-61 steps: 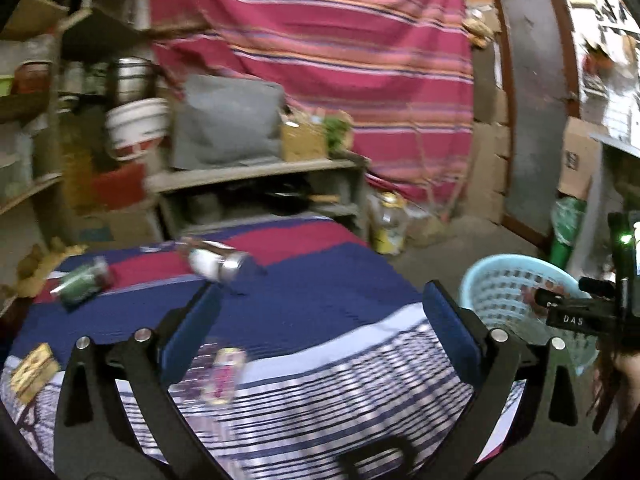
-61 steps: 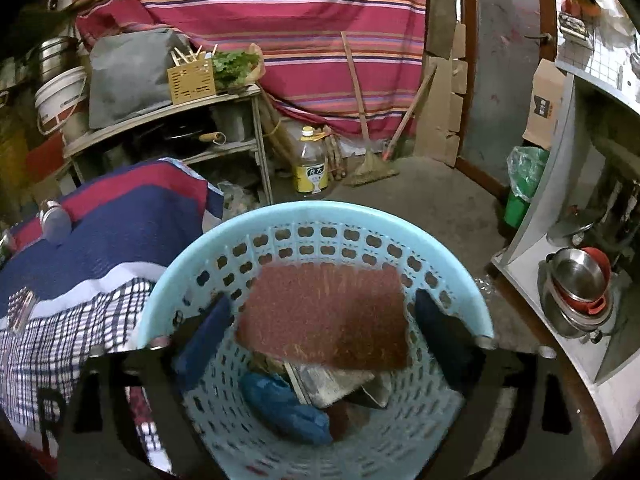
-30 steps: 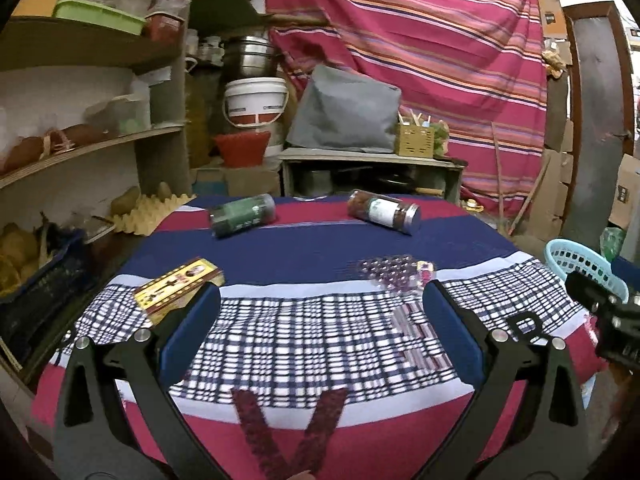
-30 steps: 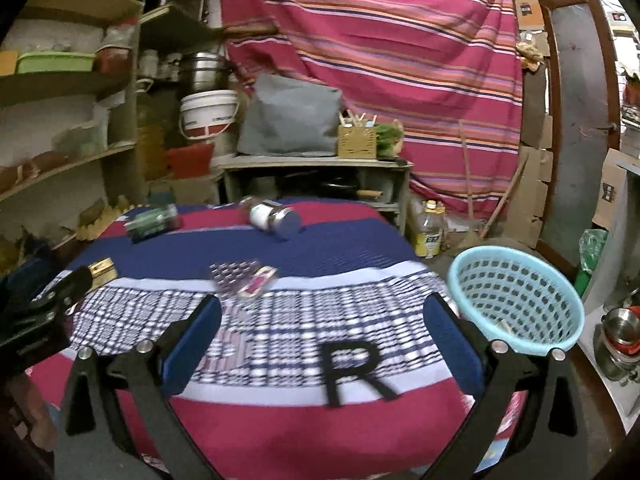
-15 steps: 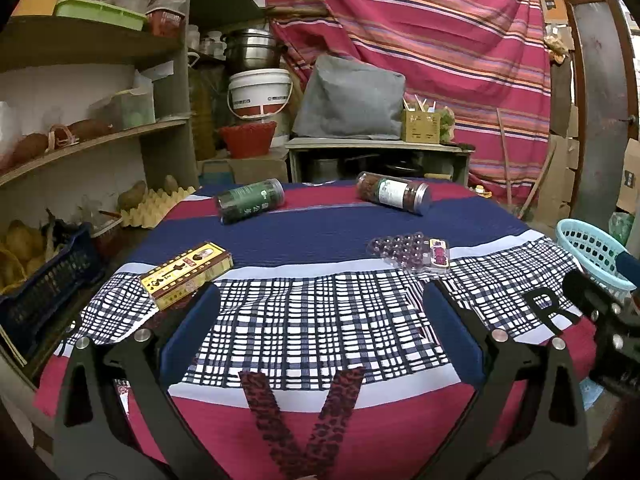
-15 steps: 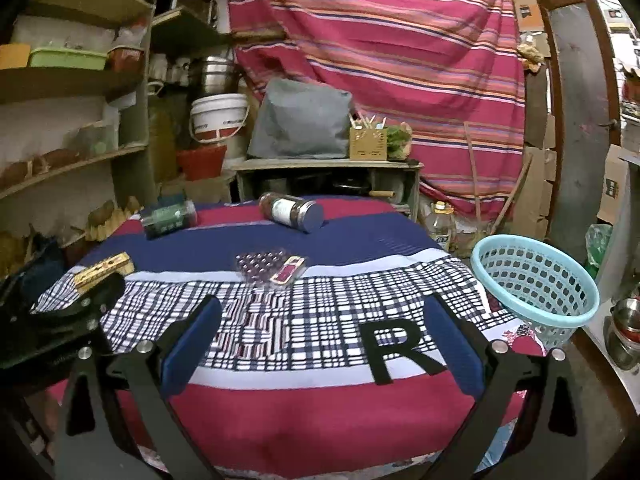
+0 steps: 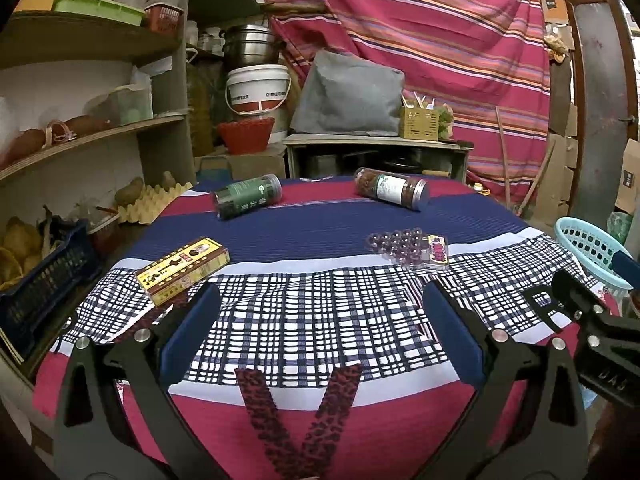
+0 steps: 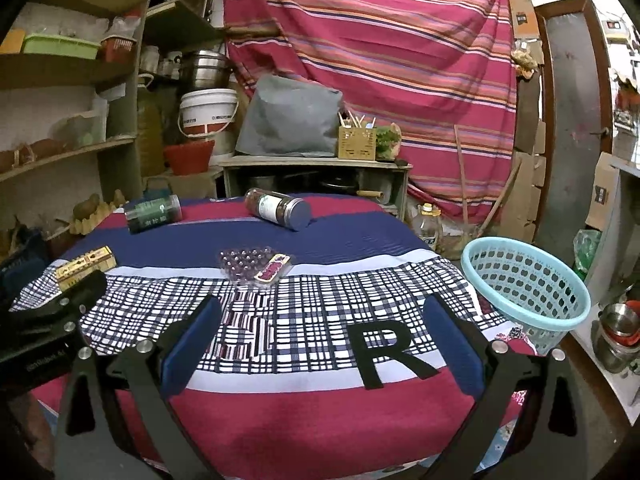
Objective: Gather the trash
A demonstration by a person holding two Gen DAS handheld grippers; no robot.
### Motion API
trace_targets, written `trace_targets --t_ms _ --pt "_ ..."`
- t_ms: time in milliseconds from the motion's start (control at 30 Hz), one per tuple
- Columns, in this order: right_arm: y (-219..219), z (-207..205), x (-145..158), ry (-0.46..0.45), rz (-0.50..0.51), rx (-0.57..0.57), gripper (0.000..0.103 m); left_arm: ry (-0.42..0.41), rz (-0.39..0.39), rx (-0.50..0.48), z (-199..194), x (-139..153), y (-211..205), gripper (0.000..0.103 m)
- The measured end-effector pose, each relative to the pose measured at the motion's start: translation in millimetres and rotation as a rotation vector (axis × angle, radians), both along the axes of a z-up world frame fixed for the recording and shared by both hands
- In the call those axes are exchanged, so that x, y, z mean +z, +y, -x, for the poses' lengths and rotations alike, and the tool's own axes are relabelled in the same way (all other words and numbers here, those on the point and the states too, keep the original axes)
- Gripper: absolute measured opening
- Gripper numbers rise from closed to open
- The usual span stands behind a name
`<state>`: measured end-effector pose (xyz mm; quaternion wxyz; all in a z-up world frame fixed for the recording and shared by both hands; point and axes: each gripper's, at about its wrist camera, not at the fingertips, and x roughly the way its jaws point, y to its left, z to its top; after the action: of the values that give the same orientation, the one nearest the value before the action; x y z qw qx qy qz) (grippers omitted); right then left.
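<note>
Trash lies on the cloth-covered table [image 7: 320,224]: a yellow box [image 7: 183,270] at the left, a green jar [image 7: 247,196] and a brown jar [image 7: 391,189] on their sides at the back, and a clear blister tray [image 7: 408,245] in the middle. In the right wrist view I see the same yellow box [image 8: 85,265], green jar [image 8: 152,213], brown jar [image 8: 278,208] and blister tray [image 8: 255,265]. A light blue basket [image 8: 524,284] stands off the table's right edge. My left gripper [image 7: 320,336] and right gripper [image 8: 320,336] hover at the near edge, both open and empty.
Wooden shelves [image 7: 80,136] with food and tubs line the left wall. A low bench [image 8: 316,172] with a grey bag stands behind the table, before a striped curtain [image 8: 380,52]. Metal pots [image 8: 618,332] sit on the floor at the right. Black letter markers [image 8: 386,346] lie on the cloth.
Two seconds ago my right gripper was over the basket and the left was close above the table. Both have pulled back to the near edge and now face the whole table.
</note>
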<state>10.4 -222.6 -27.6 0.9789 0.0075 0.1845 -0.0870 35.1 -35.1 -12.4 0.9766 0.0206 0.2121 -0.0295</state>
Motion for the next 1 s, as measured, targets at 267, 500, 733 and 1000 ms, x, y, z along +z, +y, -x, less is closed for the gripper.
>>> trace_targets --t_ms 267,500,733,1000 --pt "2.4 1.1 -0.7 0.002 0.006 -0.013 0.098 -0.002 -0.005 0.003 1.4 -1.1 -2.0 0.098" --pt "5.1 0.7 -1.3 0.012 0.007 -0.014 0.098 0.006 -0.012 0.009 0.8 -1.9 -3.7 0.098" --pt "1.9 -1.0 -3.6 0.026 -0.004 -0.035 0.098 0.014 -0.024 0.004 0.0 -3.6 -5.8 0.098" --pt "0.9 -1.6 -3.7 0.030 -0.006 -0.040 0.098 0.014 -0.035 -0.001 -0.4 -4.7 -6.9 0.098"
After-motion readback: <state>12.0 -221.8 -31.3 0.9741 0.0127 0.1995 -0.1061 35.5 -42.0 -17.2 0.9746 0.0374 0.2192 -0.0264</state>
